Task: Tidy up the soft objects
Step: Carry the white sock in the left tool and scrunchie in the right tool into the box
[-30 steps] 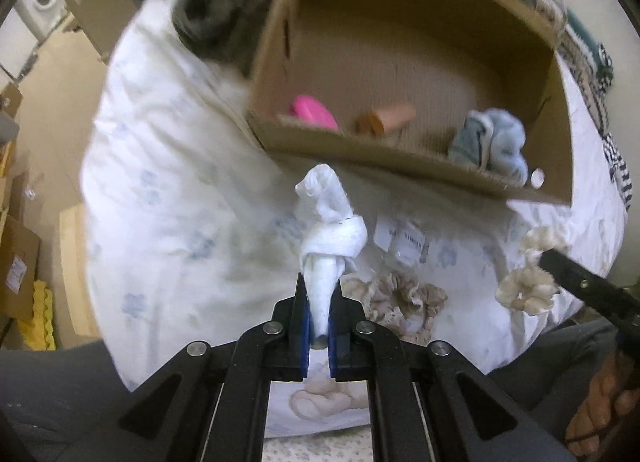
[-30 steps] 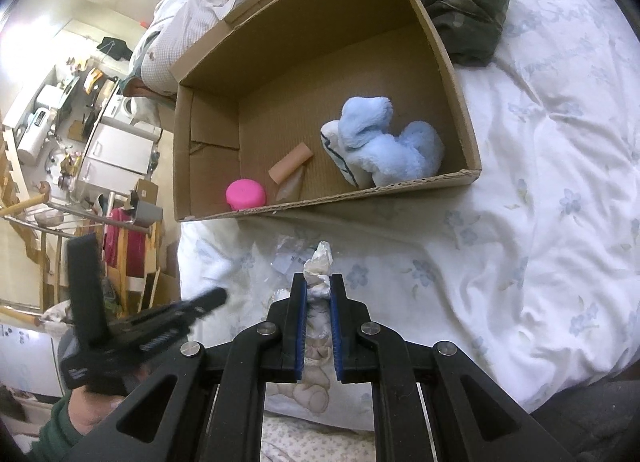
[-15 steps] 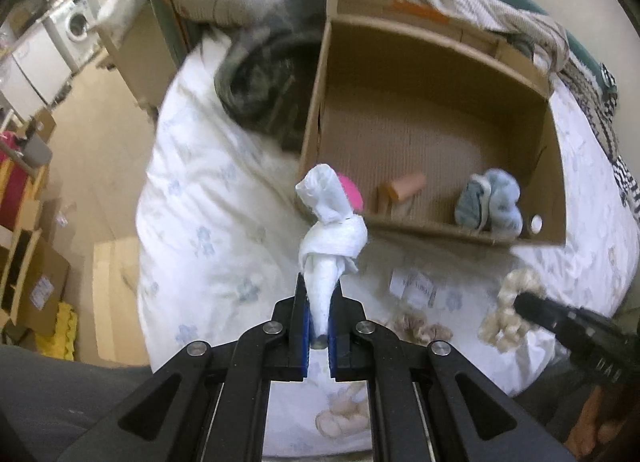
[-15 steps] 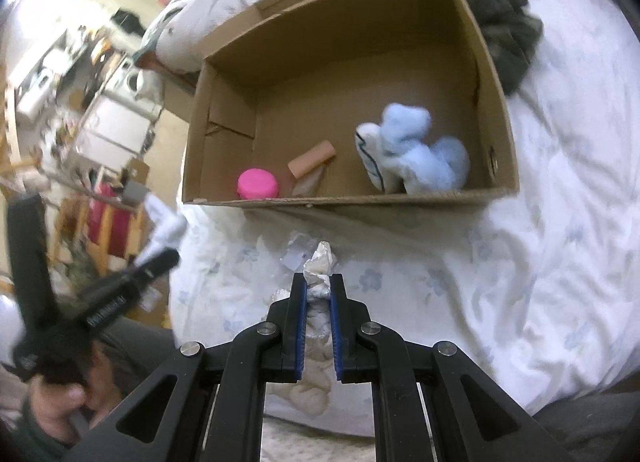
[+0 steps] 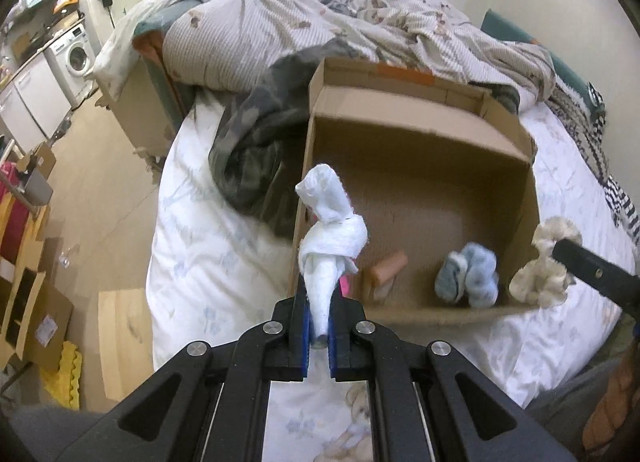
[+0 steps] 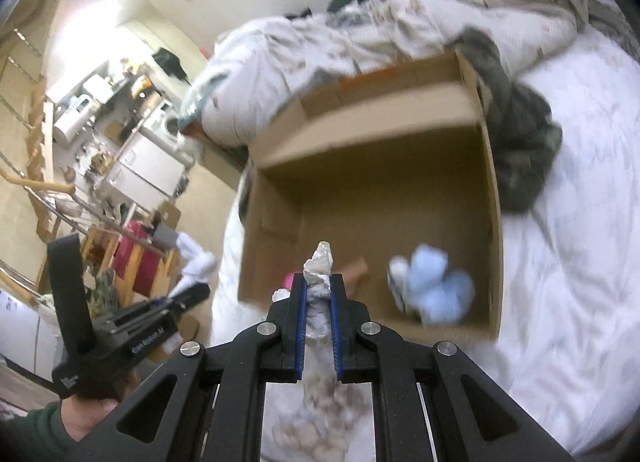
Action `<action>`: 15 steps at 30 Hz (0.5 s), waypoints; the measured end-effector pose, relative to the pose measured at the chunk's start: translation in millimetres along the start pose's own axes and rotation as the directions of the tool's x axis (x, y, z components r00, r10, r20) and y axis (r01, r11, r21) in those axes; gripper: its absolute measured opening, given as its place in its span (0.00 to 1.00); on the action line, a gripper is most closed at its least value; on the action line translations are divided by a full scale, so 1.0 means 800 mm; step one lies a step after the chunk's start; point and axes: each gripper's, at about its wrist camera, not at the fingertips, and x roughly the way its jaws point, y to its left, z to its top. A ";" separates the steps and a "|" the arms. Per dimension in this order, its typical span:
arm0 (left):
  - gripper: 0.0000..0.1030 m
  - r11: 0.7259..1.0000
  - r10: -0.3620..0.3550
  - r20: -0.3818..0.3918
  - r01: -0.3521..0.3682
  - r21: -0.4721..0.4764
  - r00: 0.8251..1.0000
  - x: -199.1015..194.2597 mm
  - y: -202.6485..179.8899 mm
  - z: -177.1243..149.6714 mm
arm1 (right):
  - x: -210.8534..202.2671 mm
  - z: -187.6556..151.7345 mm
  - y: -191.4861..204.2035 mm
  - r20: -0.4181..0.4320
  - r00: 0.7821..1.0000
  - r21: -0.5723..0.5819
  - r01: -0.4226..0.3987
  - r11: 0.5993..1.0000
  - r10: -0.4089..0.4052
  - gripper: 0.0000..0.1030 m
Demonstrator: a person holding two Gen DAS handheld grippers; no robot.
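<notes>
The left gripper (image 5: pixel 318 328) clamps a knotted white cloth (image 5: pixel 332 238) near the cardboard box (image 5: pixel 416 130) on the bed (image 5: pixel 200 246); the right gripper (image 6: pixel 318 326) pinches a cream scrunchie (image 5: pixel 544 270).

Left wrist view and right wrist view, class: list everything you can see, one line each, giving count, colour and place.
cardboard box: one, brown, open, on the bed
blue soft toy: one, pale blue, inside the box
tan roll: one, inside the box
knotted cloth: one, white, in left claw
scrunchie: one, cream, in right claw
dark garment: one, grey-green, beside the box
bedsheet: one, white, floral
washing machine: one, white, far left
left claw: shut on cloth
right claw: shut on scrunchie
</notes>
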 end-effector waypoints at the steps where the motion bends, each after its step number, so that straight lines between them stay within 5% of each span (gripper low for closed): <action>1: 0.06 1.000 0.000 0.008 0.000 0.005 1.000 0.002 -0.003 0.009 | -0.001 0.008 0.000 0.016 1.000 -0.005 -0.013 1.000 0.013 0.12; 9: 0.06 0.998 -0.020 0.054 0.017 0.055 0.998 0.041 -0.024 0.050 | 0.031 0.026 -0.020 0.046 0.999 0.005 -0.023 1.000 0.023 0.12; 15: 0.06 0.999 -0.032 -0.044 0.032 0.012 0.999 0.085 -0.024 0.037 | 0.069 0.013 -0.037 -0.052 0.998 0.028 0.020 0.999 -0.018 0.12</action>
